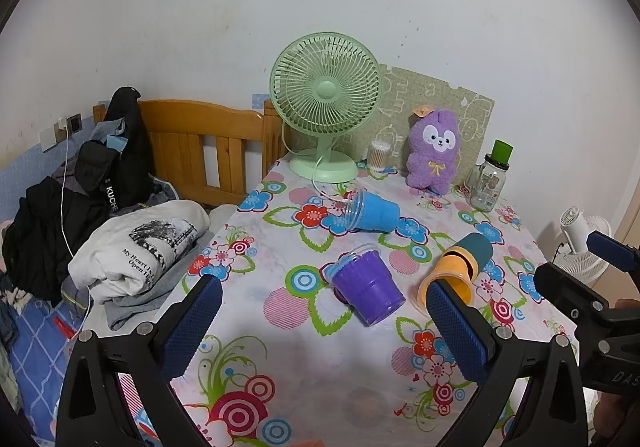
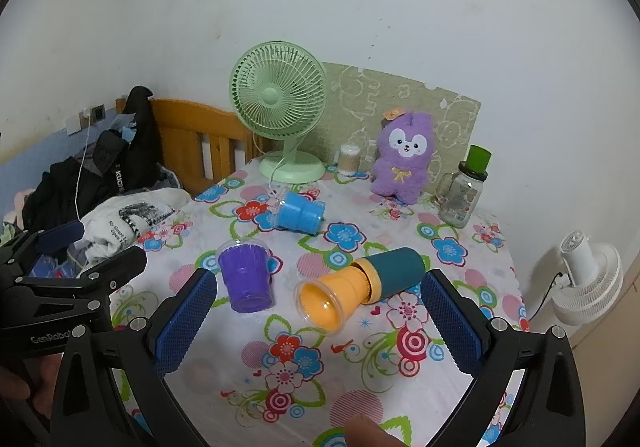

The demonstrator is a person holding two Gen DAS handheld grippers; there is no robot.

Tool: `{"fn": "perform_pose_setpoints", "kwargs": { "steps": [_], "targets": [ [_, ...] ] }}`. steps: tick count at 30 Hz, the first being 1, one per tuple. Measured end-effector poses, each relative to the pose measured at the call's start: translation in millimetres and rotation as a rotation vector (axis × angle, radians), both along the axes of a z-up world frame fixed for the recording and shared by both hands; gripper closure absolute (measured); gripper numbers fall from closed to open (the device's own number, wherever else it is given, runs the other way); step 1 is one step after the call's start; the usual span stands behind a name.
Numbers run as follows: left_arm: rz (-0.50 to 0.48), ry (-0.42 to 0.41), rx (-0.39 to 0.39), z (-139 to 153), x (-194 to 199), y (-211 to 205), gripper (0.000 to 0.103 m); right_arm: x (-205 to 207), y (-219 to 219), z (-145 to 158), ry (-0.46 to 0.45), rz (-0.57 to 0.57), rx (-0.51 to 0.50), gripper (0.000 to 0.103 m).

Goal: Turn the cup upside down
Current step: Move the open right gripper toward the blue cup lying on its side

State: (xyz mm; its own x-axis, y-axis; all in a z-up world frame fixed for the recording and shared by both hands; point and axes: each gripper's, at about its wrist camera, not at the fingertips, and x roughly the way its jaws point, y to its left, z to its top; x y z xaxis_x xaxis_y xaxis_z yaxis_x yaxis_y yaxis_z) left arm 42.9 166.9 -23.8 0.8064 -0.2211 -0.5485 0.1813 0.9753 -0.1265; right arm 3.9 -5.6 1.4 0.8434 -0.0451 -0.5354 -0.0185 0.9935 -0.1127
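Note:
Three cups lie on their sides on the flowered tablecloth point(image 1: 304, 359). A purple cup point(image 1: 366, 287) point(image 2: 246, 275) lies nearest my left gripper point(image 1: 324, 323). An orange and teal cup point(image 1: 460, 265) point(image 2: 360, 285) lies in front of my right gripper point(image 2: 318, 321), its mouth facing the camera. A blue cup point(image 1: 374, 211) point(image 2: 298, 211) lies farther back. Both grippers are open and empty, held above the table short of the cups. The right gripper shows at the edge of the left wrist view point(image 1: 592, 287).
At the back stand a green fan point(image 1: 325, 107), a cotton swab jar point(image 1: 380, 155), a purple plush toy point(image 1: 434, 151) and a glass jar with a green lid point(image 1: 490, 179). Clothes point(image 1: 132, 247) lie on a bed to the left. A white fan point(image 2: 588, 279) stands on the right.

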Motion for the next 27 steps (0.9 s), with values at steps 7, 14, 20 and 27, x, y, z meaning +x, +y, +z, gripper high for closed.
{"fn": "perform_pose_setpoints", "kwargs": {
  "steps": [7, 14, 20, 27],
  "targets": [
    [0.012, 0.037, -0.008, -14, 12, -1, 0.0, 27, -8, -8, 0.051, 0.044, -0.01, 0.0],
    [0.047, 0.101, -0.021, -30, 45, -3, 0.0, 80, -10, -25, 0.118, 0.125, -0.106, 0.0],
    [0.064, 0.119, -0.005, -37, 77, -9, 0.0, 136, -6, -48, 0.18, 0.245, -0.196, 0.0],
    [0.068, 0.146, 0.019, -47, 115, -20, 0.0, 196, -9, -71, 0.231, 0.372, -0.204, 0.0]
  ]
}}
